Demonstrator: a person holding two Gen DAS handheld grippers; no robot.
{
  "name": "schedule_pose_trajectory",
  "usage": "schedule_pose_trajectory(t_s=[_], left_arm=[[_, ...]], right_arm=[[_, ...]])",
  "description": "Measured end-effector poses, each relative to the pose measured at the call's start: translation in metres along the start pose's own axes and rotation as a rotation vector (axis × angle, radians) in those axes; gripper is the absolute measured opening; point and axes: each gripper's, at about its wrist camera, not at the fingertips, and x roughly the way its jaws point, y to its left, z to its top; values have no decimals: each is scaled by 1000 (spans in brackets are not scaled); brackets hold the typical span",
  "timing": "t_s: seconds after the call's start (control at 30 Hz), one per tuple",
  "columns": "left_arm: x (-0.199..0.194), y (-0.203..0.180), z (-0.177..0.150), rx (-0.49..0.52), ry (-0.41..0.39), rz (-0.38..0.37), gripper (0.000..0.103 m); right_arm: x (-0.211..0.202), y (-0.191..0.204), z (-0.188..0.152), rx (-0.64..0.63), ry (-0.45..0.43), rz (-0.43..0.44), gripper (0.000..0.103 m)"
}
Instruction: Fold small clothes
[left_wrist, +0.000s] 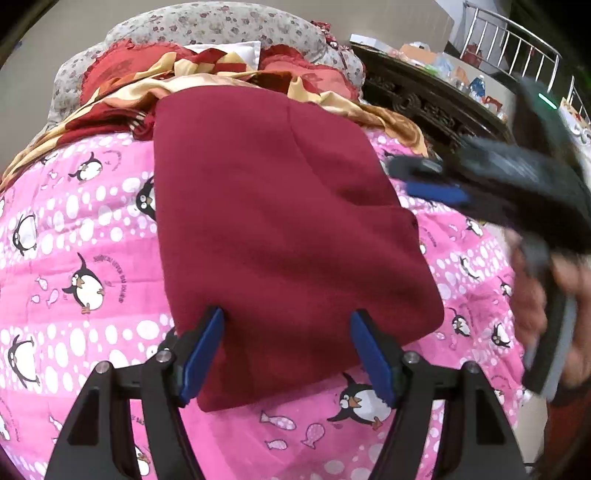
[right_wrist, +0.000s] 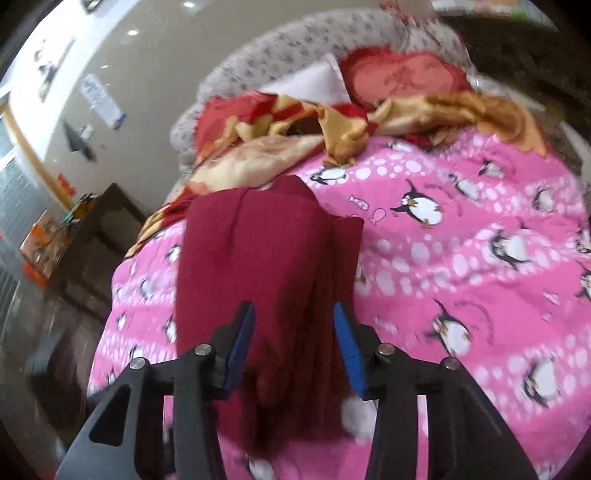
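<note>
A dark red garment lies folded flat on the pink penguin blanket. My left gripper is open, its blue pads on either side of the garment's near edge, above it. My right gripper shows blurred at the garment's right edge, held by a hand. In the right wrist view the garment runs away from my right gripper, which is open with the red cloth between its blue pads; whether they touch it I cannot tell.
A crumpled red and gold blanket and red pillows lie at the bed's head. A dark carved cabinet with clutter stands right of the bed. A dark bedside unit stands on the other side.
</note>
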Motion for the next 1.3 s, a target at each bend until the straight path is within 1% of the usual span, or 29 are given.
schedule_pose_trajectory(t_s=[0.03, 0.07, 0.1, 0.13, 0.17, 0.2, 0.27, 0.33, 0.37, 0.43, 0.53, 0.57, 0.63, 0.67, 0.73, 0.8, 0.9, 1.0, 1.03, 1.07, 1.1, 1.13, 1.23, 1.3], left_arm=[[1, -1, -1, 3, -1, 4, 76], [2, -2, -1, 4, -1, 7, 77], [3, -2, -1, 4, 0, 8, 77], [4, -2, -1, 6, 1, 10, 78], [5, -2, 0, 8, 2, 11, 78], [6, -3, 0, 11, 5, 11, 78], [7, -4, 1, 14, 4, 5, 78], [9, -6, 0, 24, 4, -2, 78], [11, -7, 0, 27, 8, -2, 78], [14, -10, -2, 34, 12, 10, 78], [15, -10, -2, 30, 13, 19, 79], [15, -9, -2, 26, 13, 17, 79], [15, -6, -3, 14, 13, 11, 79], [15, -6, -3, 12, 13, 12, 79], [15, -5, -3, 9, 11, 10, 79], [15, -5, -3, 11, 11, 11, 79], [15, -5, -2, 12, 14, 14, 79], [16, -6, -2, 13, 16, 17, 80], [16, -6, -2, 13, 15, 18, 80], [16, -6, -3, 13, 15, 18, 80], [16, -7, -3, 14, 15, 17, 80], [17, -7, -3, 16, 16, 16, 81], [16, -8, -3, 24, 20, 14, 81], [12, -4, -2, 23, 25, -10, 81]], right_arm=[[11, 1, 5, -7, 17, 15, 70], [15, 6, 8, -29, 27, 24, 65], [18, 9, 8, -62, 27, 12, 56], [19, 14, 10, -109, 18, -18, 43], [18, 16, 12, -141, 12, -29, 37], [16, 19, 13, -172, 6, -40, 36], [13, 18, 15, -197, -7, -72, 36], [23, 10, 14, -228, -14, -142, 35], [32, 4, 10, -214, -2, -161, 35], [37, -6, 10, -158, -7, -137, 35], [23, -10, 12, -93, -21, -81, 37], [17, -8, 12, -84, -27, -74, 40], [1, -2, 11, -86, -49, -89, 41], [-11, 3, 9, -94, -71, -82, 42], [-25, 14, 4, -112, -92, -39, 42], [-35, 26, -4, -153, -86, 11, 42], [-34, 38, -16, -208, -64, 5, 42], [-22, 36, -28, -221, -13, 9, 42], [-17, 34, -30, -229, 2, -4, 42], [-11, 31, -32, -244, 10, -34, 42], [-2, 26, -36, -266, 21, -93, 42], [5, 19, -38, -258, 38, -115, 42], [10, 6, -40, -203, 34, -82, 42], [7, 4, -39, -182, 28, -72, 42]])
